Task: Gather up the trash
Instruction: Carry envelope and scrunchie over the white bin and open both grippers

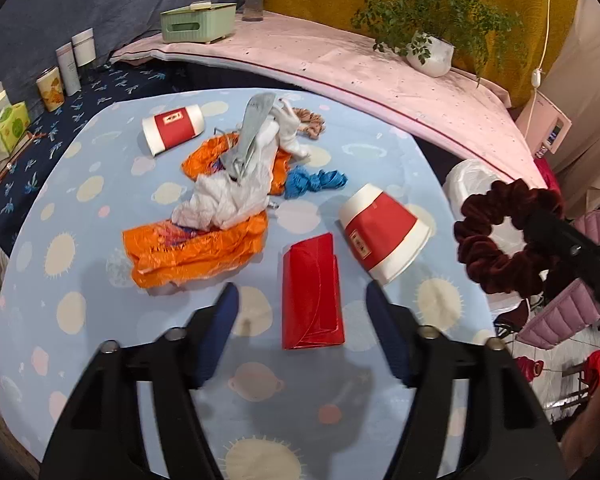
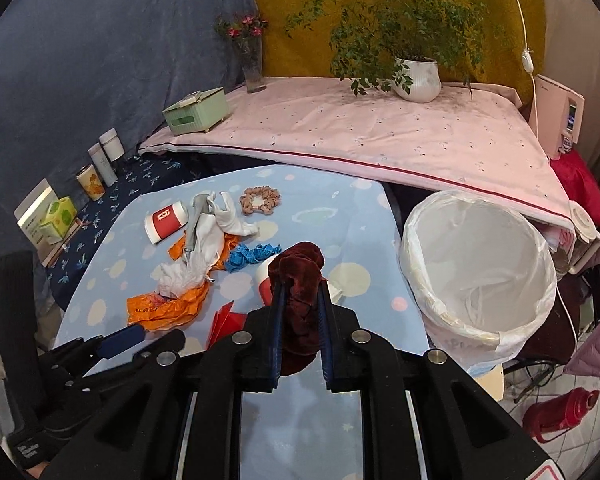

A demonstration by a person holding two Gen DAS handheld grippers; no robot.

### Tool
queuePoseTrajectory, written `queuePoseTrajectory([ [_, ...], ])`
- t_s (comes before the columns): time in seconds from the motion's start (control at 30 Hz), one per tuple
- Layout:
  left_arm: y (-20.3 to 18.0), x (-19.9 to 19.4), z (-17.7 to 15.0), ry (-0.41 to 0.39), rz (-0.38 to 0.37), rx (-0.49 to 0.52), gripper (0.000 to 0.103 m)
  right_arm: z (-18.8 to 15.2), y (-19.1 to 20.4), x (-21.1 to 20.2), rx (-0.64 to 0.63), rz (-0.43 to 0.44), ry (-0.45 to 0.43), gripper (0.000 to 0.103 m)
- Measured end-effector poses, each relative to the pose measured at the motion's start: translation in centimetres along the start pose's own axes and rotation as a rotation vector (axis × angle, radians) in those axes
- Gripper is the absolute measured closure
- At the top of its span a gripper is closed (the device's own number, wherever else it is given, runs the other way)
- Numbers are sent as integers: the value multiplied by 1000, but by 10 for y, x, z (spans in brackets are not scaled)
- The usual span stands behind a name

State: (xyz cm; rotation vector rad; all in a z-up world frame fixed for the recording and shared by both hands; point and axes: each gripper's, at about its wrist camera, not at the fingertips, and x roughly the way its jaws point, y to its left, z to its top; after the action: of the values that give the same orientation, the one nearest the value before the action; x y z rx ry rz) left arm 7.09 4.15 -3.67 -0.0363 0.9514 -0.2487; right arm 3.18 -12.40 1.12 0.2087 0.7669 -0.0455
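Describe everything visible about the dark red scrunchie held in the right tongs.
The dark maroon velvet scrunchie is a gathered fabric ring, plush and ruffled all around. The right tongs are shut on it, their blue-padded fingers squeezing it into a bunched wad; part hangs below the pads. Seen from the left wrist camera it keeps an open ring shape, lifted clear of the blue planet-print tablecloth, touching only the tongs. The white-lined trash bin stands just to its right.

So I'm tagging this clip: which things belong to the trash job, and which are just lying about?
Job: maroon scrunchie in right gripper, lined bin, orange bag, paper cups.
Lying about: potted plant, green box, flower vase.
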Motion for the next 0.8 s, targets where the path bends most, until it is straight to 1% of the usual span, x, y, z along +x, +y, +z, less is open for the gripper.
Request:
queuePoseTrajectory([
  [0.1, -4, 22, -9, 43, 5, 30, 39, -5, -5, 4, 15, 1, 16, 89],
  [0.17, -3, 36, -14, 53, 11, 30, 39, -5, -6, 7, 15, -2, 20, 89],
  [0.23, -2, 45, -17, 65, 18, 28, 46, -7, -7, 9, 15, -3, 24, 89],
  [0.3, -2, 53, -16, 68, 13, 18, 59, -7, -8, 11, 13, -6, 29, 89],
  [0.33, -1, 56, -16, 72, 15, 15, 62, -7, -8, 13, 14, -6, 32, 89],
  [0.4, -1, 61, -14, 83, 5, 13, 84, -8, -10, 14, 19, -4, 36, 89],
  [0.43, 0, 63, -13, 92, 1, 14, 91, -8, -10, 15, 21, -4, 38, 89],
  [0.47, 0, 64, -12, 97, -7, 15, 102, -8, -10, 15, 22, -4, 38, 89],
  [0.6, -1, 52, -6, 78, -20, 10, 103, -6, -14, 13, 26, -6, 31, 89],
  [0.8, -13, 23, 16, 24, -55, 22, 103, 4, -27, 6, 44, -22, -5, 89],
])
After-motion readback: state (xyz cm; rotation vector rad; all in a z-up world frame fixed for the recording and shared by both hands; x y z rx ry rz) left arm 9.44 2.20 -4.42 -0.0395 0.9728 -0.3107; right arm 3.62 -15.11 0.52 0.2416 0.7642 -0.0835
